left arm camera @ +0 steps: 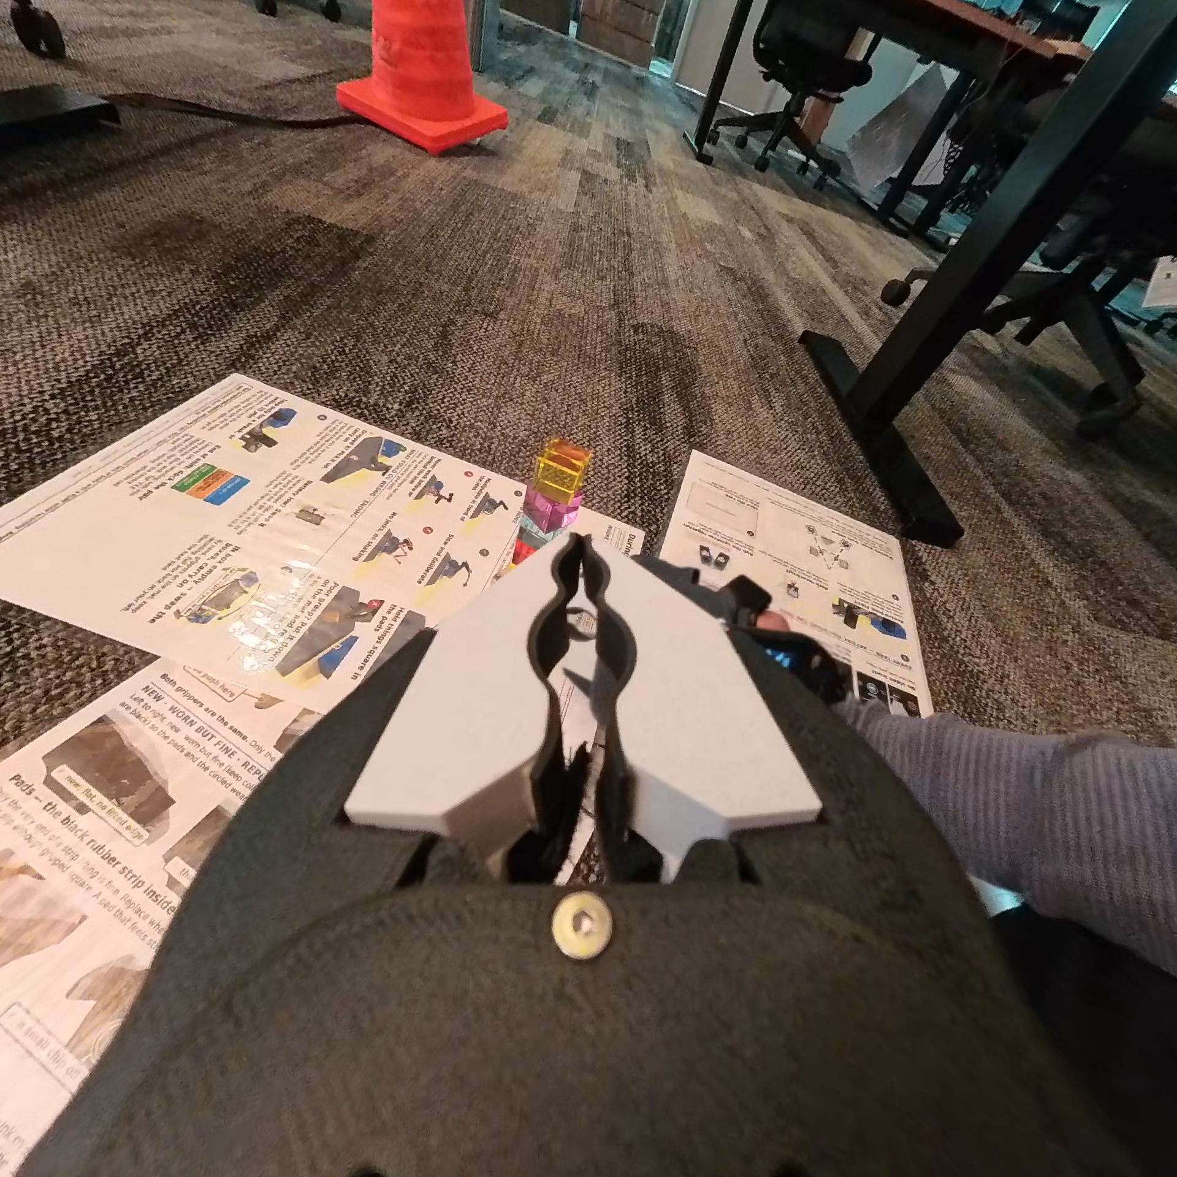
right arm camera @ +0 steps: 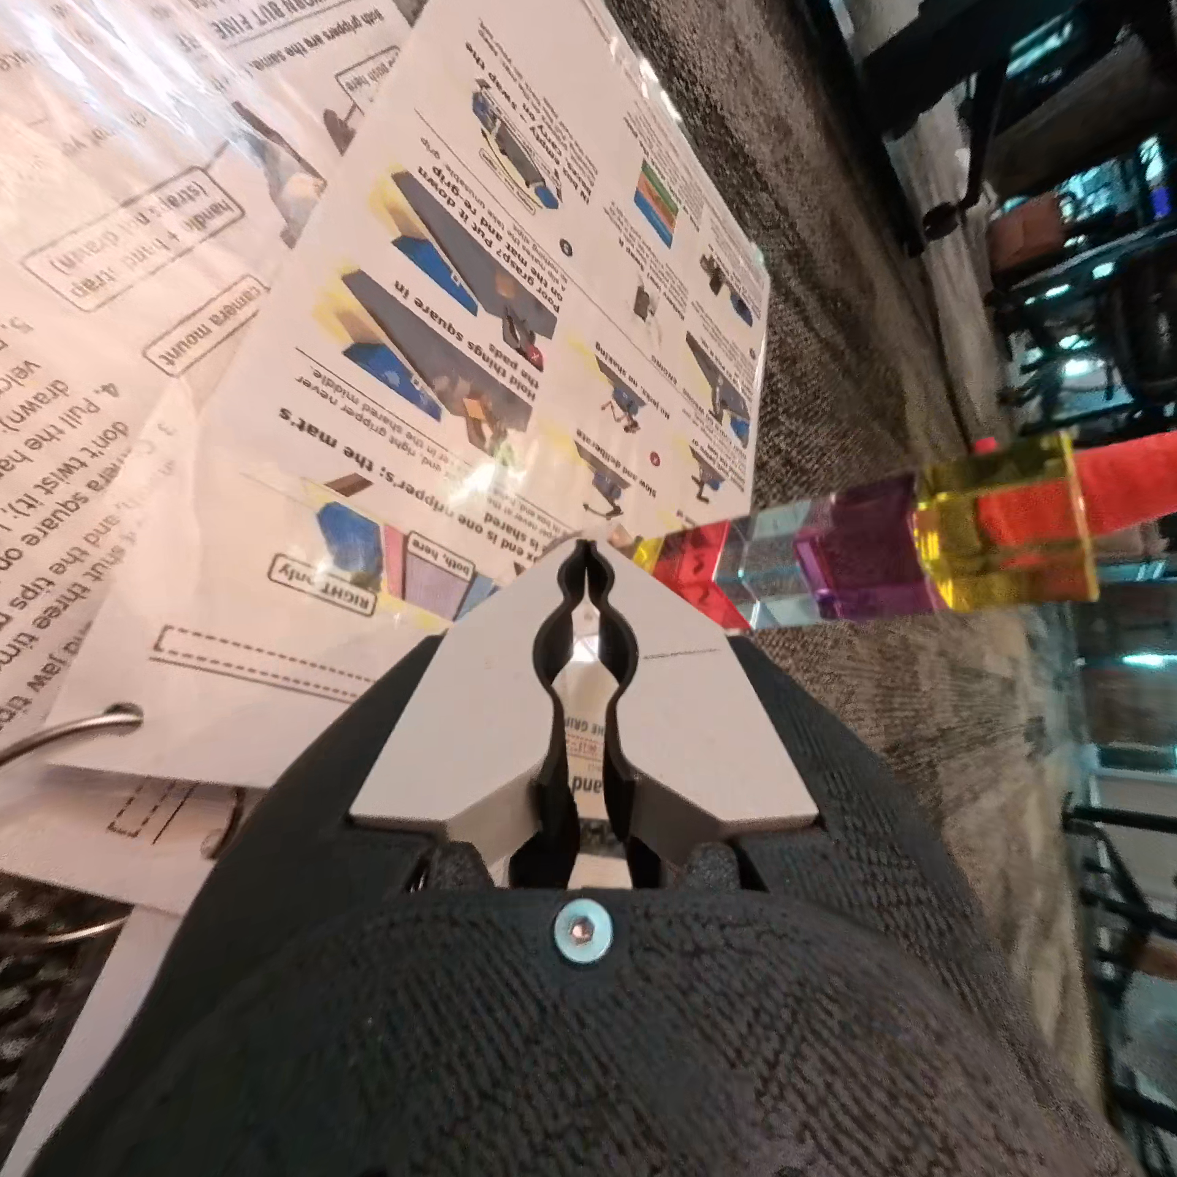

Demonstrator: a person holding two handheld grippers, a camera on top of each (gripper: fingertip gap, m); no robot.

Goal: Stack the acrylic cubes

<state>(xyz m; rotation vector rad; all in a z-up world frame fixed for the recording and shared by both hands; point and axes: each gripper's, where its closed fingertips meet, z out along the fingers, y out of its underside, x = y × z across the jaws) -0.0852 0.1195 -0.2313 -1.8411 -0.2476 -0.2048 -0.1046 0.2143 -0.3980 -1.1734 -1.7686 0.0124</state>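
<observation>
1. The left gripper (left arm camera: 581, 541) hangs low over the laminated sheets (left arm camera: 255, 541) on the carpet (left arm camera: 573, 286). Its jaws are together at the tips with nothing between them.
2. The right gripper (right arm camera: 583, 548) is rolled onto its side, so the floor stands upright in its view. Its jaws are also together and bare. In the left wrist view its dark body shows just right of the left gripper, with a grey sleeve (left arm camera: 1019, 796) behind it.
3. A tower (left arm camera: 553, 503) of see-through cubes stands just beyond the left tips, between two sheets. A yellow cube (left arm camera: 563, 468) is on top and a pink cube (left arm camera: 553, 509) is under it. Then come a clear pale one and a red cube (right arm camera: 694, 560); the base is hidden behind the fingers.
4. The cubes sit slightly twisted against one another, so the tower probably topples at a light knock. Any work here goes best slow and level.
5. The right tips lie just beside the tower's foot, near the red cube. Whether they touch it cannot be told. A closed jaw so near the base calls for a straight, steady path with no sideways sweep.
6. The glossy sheets may slip underfoot, so pressing on them near the tower is a risk.
7. Far off stand an orange cone (left arm camera: 423, 76), a desk leg (left arm camera: 993, 267) and office chairs.
</observation>
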